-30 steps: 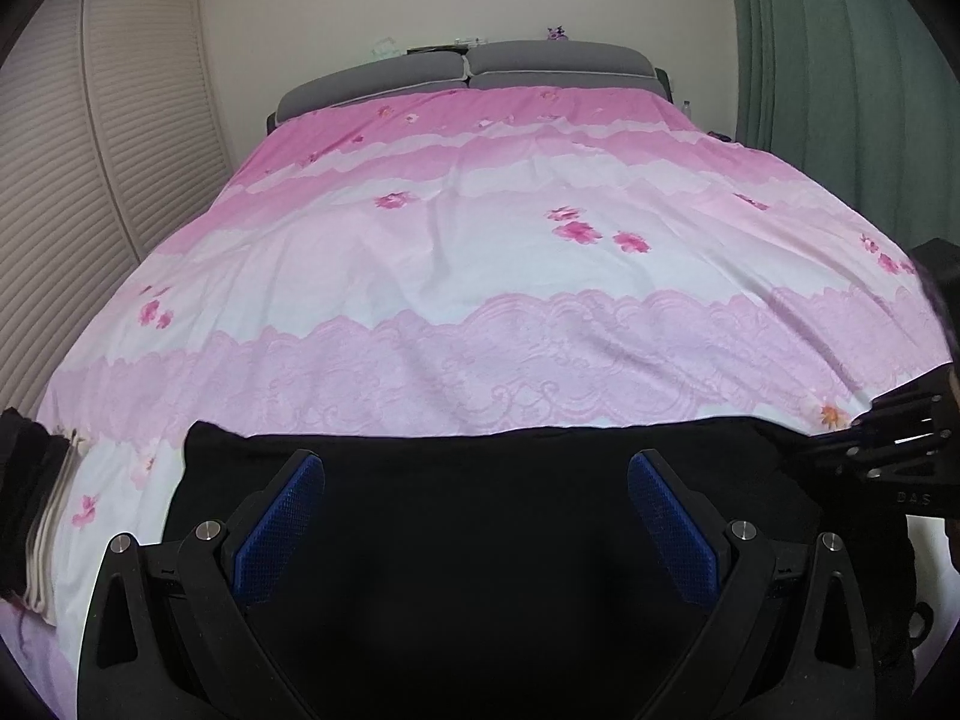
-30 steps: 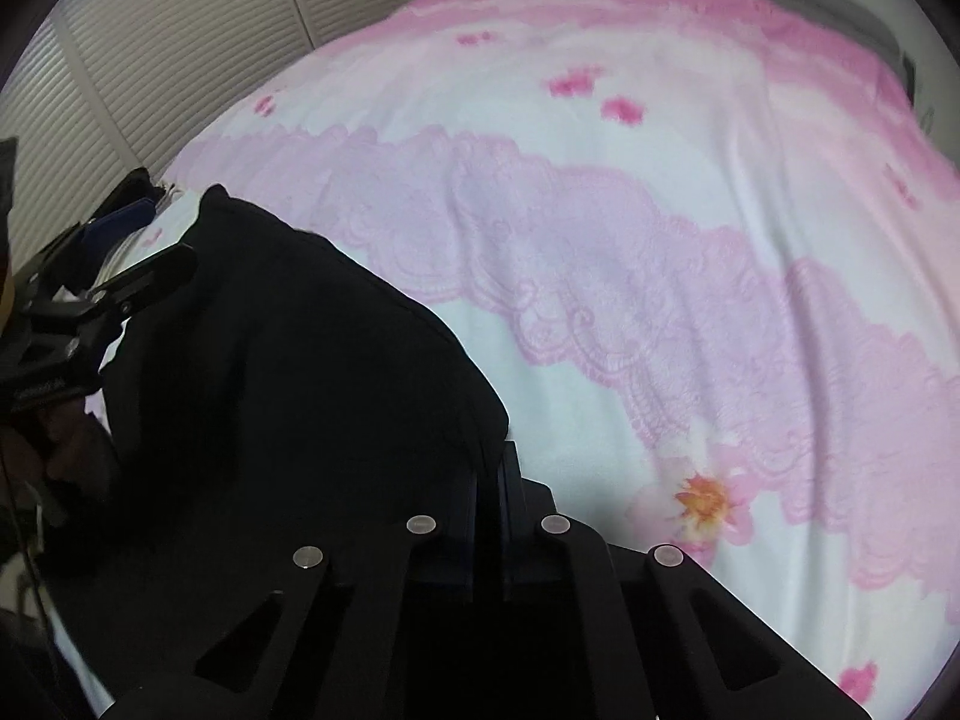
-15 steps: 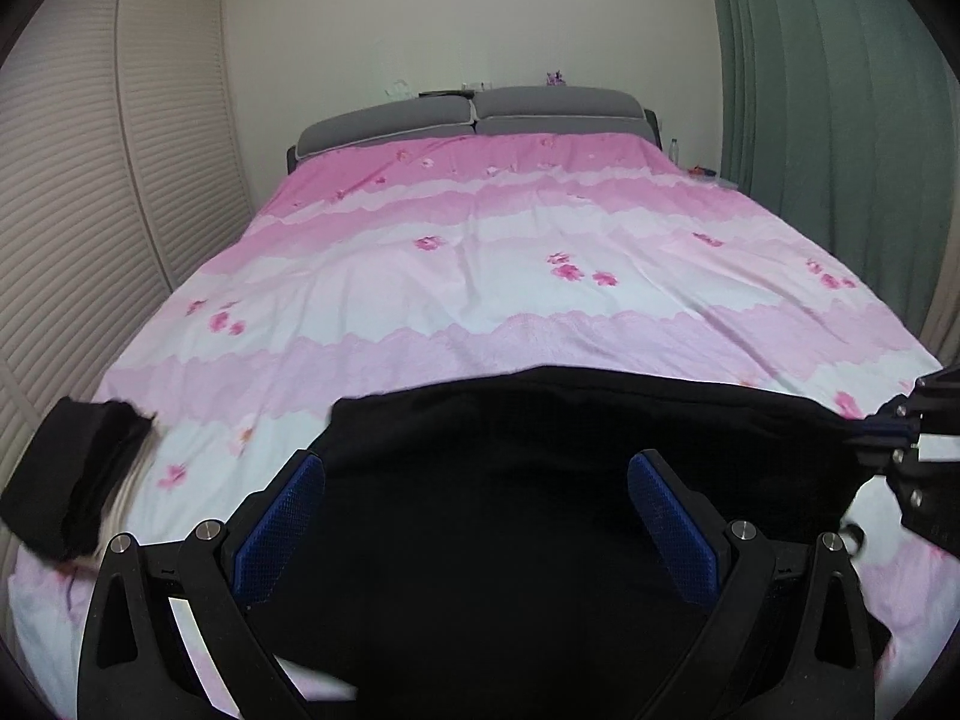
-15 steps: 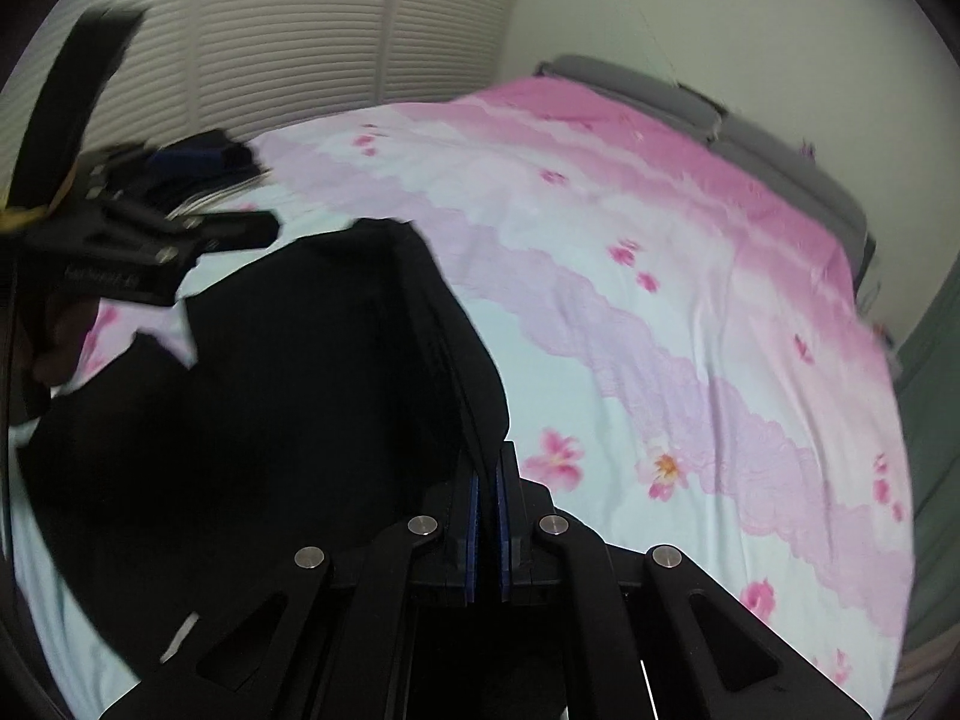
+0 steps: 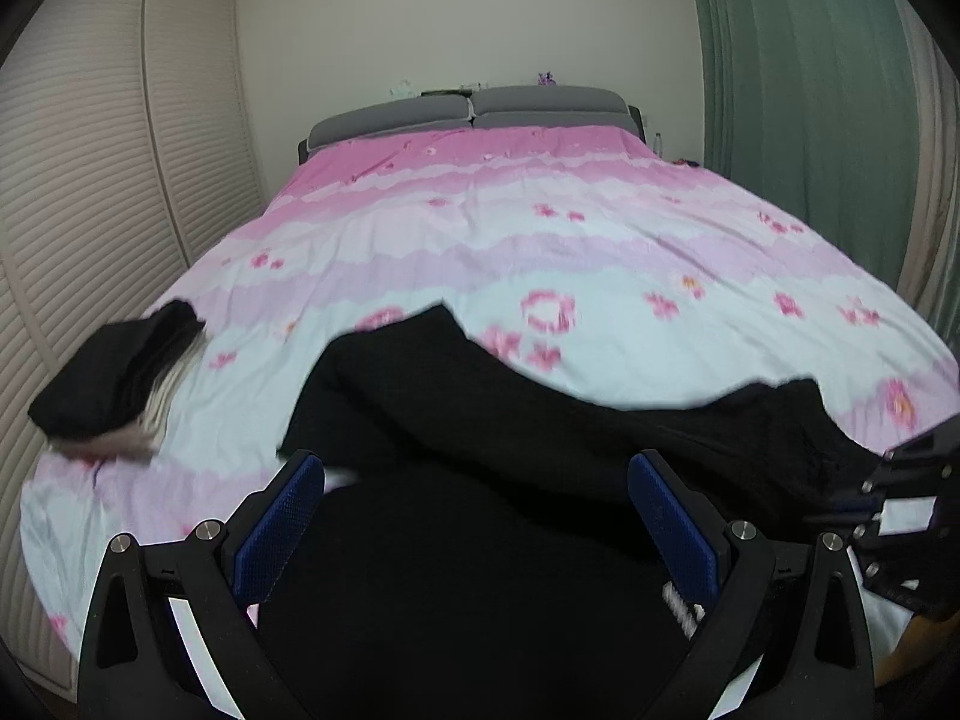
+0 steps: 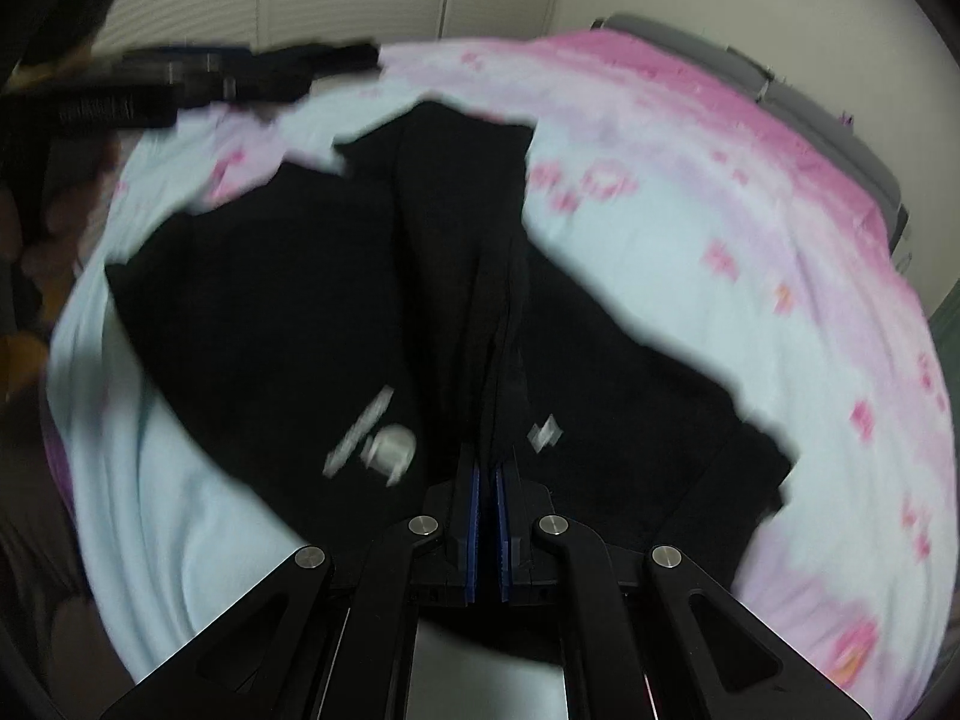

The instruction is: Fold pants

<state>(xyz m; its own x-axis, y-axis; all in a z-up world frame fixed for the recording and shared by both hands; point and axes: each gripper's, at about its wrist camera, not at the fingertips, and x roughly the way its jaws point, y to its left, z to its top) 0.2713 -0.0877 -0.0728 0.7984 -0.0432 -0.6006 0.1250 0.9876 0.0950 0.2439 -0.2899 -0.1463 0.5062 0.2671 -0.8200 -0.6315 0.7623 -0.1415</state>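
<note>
Pants dragged toward bed foot, fold not begun.
Right gripper (image 6: 486,504) pinches black pants (image 5: 540,420) edge on pink bedspread (image 5: 540,252); left gripper (image 5: 474,528) gapes wide, empty, over them. Next: spread flat, align legs. White print on fabric blurred, unreadable.

left claw (image 5: 477,531) agape, right claw (image 6: 487,501) clamped
</note>
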